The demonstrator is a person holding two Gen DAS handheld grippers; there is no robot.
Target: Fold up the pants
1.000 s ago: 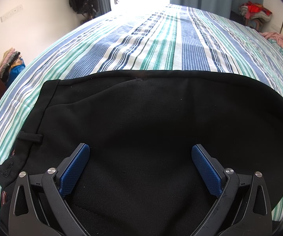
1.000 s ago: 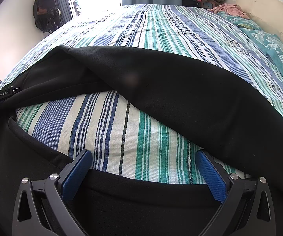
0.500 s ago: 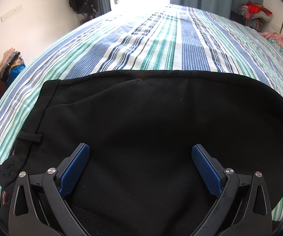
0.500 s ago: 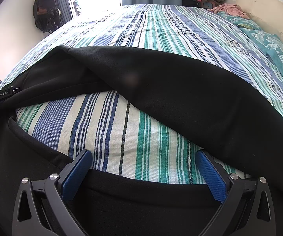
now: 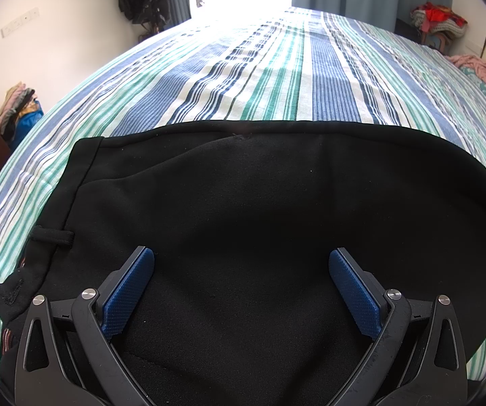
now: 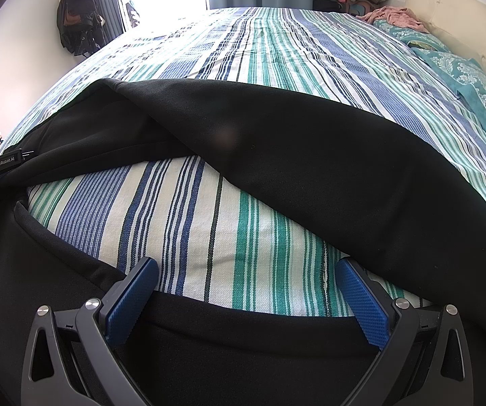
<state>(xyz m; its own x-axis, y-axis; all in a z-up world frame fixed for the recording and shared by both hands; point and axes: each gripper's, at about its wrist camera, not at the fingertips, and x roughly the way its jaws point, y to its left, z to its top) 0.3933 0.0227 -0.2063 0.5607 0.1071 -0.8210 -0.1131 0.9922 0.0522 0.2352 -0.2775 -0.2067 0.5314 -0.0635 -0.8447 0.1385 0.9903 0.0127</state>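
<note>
We take the striped bedsheet [image 5: 276, 77] as our landmark and read everything against it.

In the left wrist view, at the far left of the sheet, we see the waistband end of the black pants [image 5: 243, 209], with a belt loop [image 5: 51, 237] lying across the band. The pants lie flat on the near part of the sheet, their far edge running straight across the stripes. Our left gripper [image 5: 241, 264] hangs above the dark cloth with its 2 blue-padded fingers [image 5: 128, 291] spread wide and nothing between them; whether the tips touch the fabric we cannot tell.

In the right wrist view, part of the other gripper's body shows at the far left edge of the sheet. The pants [image 6: 310, 155] split here into 2 legs: 1 leg runs diagonally from the upper left of the sheet down to the lower right, the other lies along the near edge of the sheet, and a wedge of bare stripes shows between them. Our right gripper [image 6: 248, 274] sits over the near leg, its jaws released and wide apart, its blue pads [image 6: 364, 301] clear of any cloth between them. Farther right on the sheet lies a teal patterned cloth [image 6: 472, 77].
</note>
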